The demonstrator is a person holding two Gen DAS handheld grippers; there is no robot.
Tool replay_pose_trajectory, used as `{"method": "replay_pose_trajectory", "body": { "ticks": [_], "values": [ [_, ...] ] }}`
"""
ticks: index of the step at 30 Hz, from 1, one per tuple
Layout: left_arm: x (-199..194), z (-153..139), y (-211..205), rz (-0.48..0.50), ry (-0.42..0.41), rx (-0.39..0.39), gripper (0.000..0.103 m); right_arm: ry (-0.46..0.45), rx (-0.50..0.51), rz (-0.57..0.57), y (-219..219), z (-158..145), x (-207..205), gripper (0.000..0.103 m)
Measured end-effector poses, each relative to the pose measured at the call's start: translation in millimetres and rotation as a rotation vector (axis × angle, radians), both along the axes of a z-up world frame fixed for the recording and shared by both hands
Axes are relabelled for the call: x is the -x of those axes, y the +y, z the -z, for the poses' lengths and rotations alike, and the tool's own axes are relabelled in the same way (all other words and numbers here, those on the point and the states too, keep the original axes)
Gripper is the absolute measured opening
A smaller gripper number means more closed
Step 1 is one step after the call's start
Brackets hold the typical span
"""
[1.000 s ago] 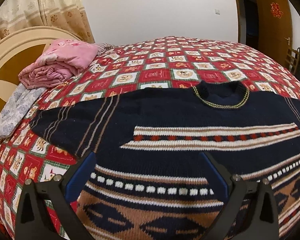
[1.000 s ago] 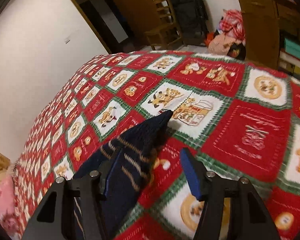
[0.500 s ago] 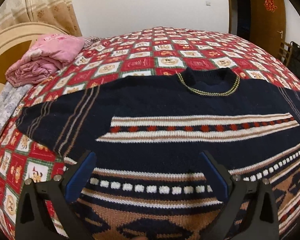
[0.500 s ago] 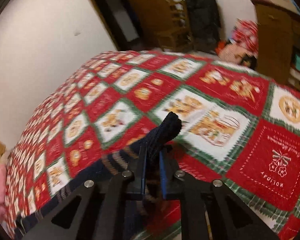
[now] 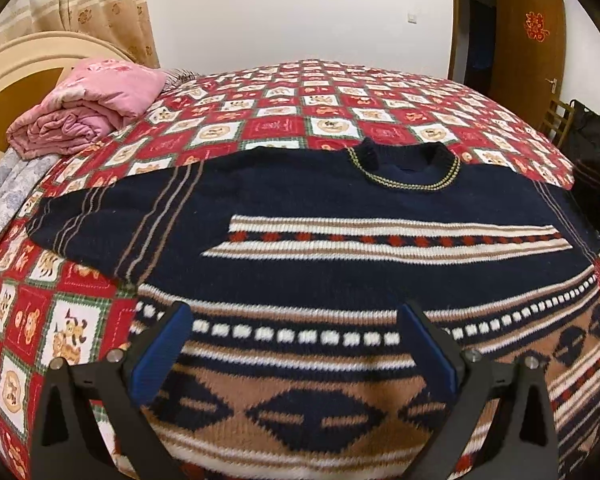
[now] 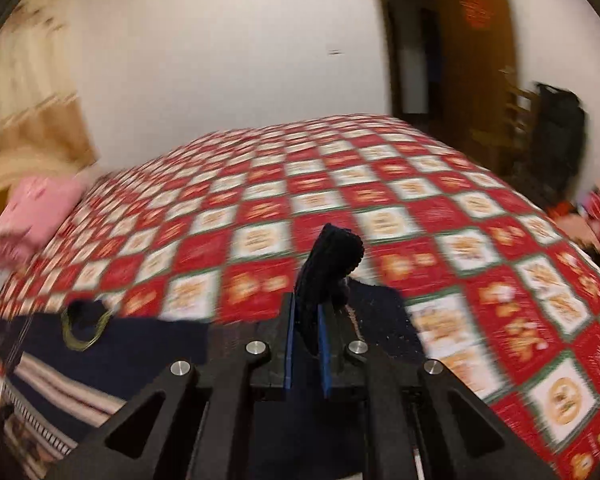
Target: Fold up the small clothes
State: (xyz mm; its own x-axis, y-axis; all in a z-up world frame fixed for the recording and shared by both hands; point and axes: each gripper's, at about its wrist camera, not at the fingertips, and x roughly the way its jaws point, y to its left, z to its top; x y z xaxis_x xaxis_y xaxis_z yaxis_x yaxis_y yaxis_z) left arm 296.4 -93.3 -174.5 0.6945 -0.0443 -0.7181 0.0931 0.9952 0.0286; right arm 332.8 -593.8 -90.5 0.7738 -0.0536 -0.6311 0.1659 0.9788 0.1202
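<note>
A: While my left gripper [image 5: 294, 354] hangs spread wide over the sweater's [image 5: 340, 276] patterned hem, what does the right one hold?

B: My right gripper [image 6: 307, 344] is clamped on the dark sleeve cuff [image 6: 332, 260], raised off the quilt [image 6: 480, 280]. Everything's blurred; at nine o'clock the pink blanket [image 6: 36, 212] is smeared.

A: The sweater's lower edge is cut off by my frame.

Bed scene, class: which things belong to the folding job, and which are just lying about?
Job:
sweater
sleeve cuff
right gripper, shut on the cuff
left gripper, open over the hem

Lying about:
pink quilt
bedspread
backpack
door
</note>
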Motion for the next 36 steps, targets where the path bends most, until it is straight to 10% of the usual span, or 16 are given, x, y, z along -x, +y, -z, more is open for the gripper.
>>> {"method": "replay_pose_trajectory", "body": {
  "ticks": [16, 20, 36],
  "values": [
    [13.1, -4.6, 30.4, -0.016, -0.011, 0.041, 0.103, 0.102, 0.065, -0.281, 178.6, 53.6, -12.4, 0.010],
    [10.5, -6.8, 24.2, 0.007, 0.001, 0.055, 0.103, 0.168, -0.007, -0.404, 195.3, 73.8, -6.9, 0.043],
    [-31.6, -19.3, -139.4, 0.325, 0.005, 0.116, 0.097, -0.077, -0.216, -0.161, 66.2, 45.8, 82.0, 0.061]
  ]
}}
